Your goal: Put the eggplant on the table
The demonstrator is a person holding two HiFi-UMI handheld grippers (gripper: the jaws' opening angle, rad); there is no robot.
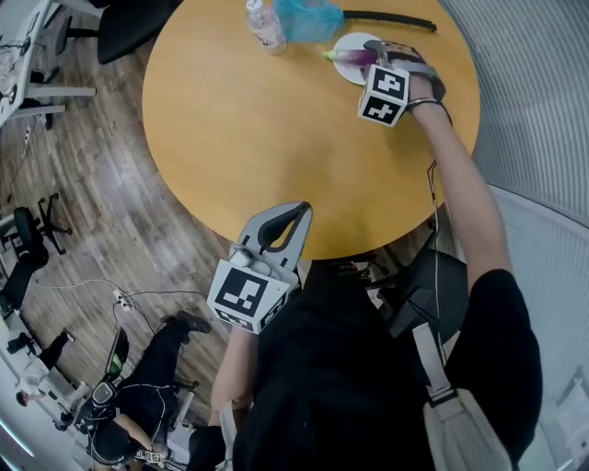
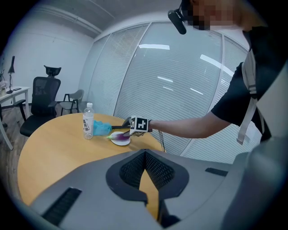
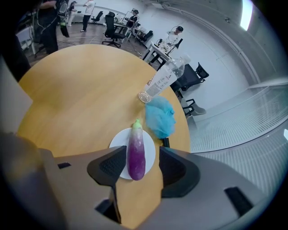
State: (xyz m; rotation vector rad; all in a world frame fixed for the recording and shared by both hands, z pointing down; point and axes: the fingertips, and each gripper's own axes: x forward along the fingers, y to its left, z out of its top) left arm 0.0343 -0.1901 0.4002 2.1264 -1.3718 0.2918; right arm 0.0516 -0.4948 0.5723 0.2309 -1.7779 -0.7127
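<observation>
A purple eggplant [image 3: 136,152] with a green tip lies on a small white plate [image 3: 118,143] at the far right of the round wooden table [image 1: 276,129]. My right gripper [image 3: 142,156] is open, one jaw on each side of the eggplant, with a small gap on both sides. In the head view the eggplant [image 1: 353,57] and plate [image 1: 342,40] sit just left of the right gripper [image 1: 366,53]. My left gripper [image 1: 302,210] hangs over the table's near edge, shut on nothing. In the left gripper view its tips meet [image 2: 145,152].
A clear water bottle [image 1: 265,23] and a crumpled blue cloth [image 1: 308,18] lie next to the plate, with a black rod [image 1: 386,17] behind them. Office chairs [image 2: 42,96] and a glass wall with blinds surround the table. A person [image 1: 138,396] sits on the floor at the lower left.
</observation>
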